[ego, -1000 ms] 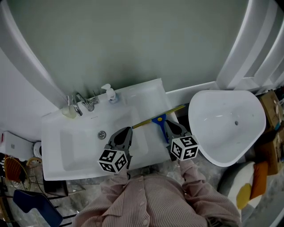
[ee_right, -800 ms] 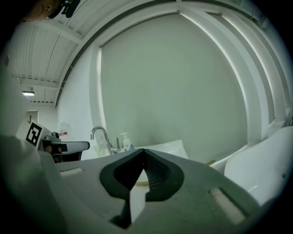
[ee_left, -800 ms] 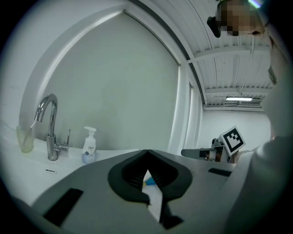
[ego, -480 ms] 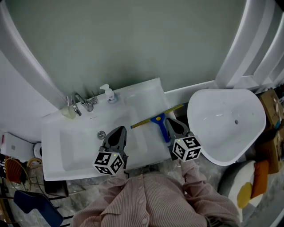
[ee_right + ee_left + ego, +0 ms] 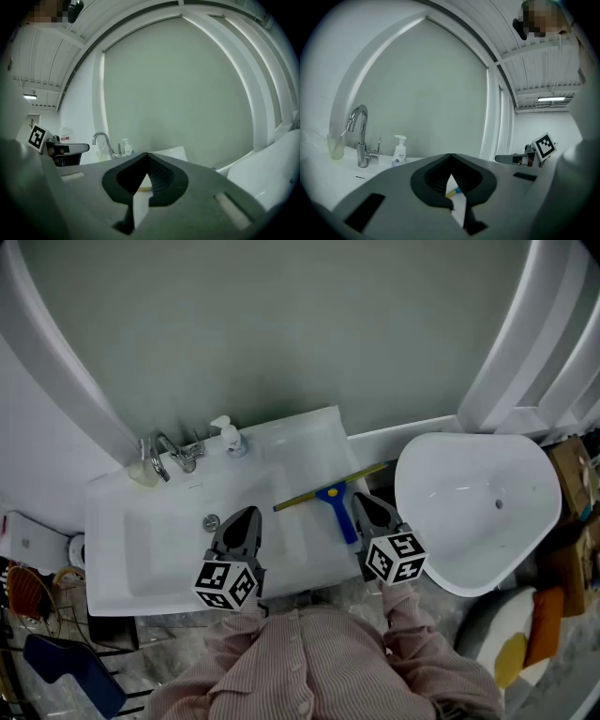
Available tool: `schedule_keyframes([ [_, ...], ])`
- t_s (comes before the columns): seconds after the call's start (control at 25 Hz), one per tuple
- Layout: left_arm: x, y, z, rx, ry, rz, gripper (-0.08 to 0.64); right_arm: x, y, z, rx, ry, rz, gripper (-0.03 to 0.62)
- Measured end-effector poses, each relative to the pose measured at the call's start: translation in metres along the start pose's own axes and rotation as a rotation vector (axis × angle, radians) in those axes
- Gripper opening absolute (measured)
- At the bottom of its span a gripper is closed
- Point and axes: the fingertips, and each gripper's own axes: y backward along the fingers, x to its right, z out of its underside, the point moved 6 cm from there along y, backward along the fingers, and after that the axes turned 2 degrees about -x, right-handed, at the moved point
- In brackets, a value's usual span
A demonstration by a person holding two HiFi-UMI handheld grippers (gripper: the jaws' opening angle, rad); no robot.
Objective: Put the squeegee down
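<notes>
Squeegee (image 5: 330, 495) lies flat on the right-hand part of the white washbasin surface (image 5: 309, 432), between the basin and the surface's right edge. Its yellowish blade runs toward the back right corner and its blue handle points to the front edge. Nothing holds it. The right claw (image 5: 361, 502) sits just beside the handle, apart from it, with its jaws pressed together on nothing. The left claw (image 5: 247, 515) hangs over the basin near the front edge, its jaws likewise closed and empty. By my reading the task is done, since the tool rests on the surface free of both claws; all that seems left is drawing the hands away. Count: one squeegee, two claws, one tap (image 5: 169, 454), one pump bottle (image 5: 230, 438), one cup (image 5: 142, 475) at the back left corner, and one white tub (image 5: 450, 521) off the right edge.
</notes>
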Motion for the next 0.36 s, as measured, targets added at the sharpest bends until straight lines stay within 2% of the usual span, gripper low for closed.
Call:
schedule_keyframes([
  [0.36, -0.0081, 0.0016, -0.0015, 0.010, 0.006, -0.034, 0.002, 0.0085, 0.0002, -0.0050, -0.001, 0.042, -0.003, 0.005],
])
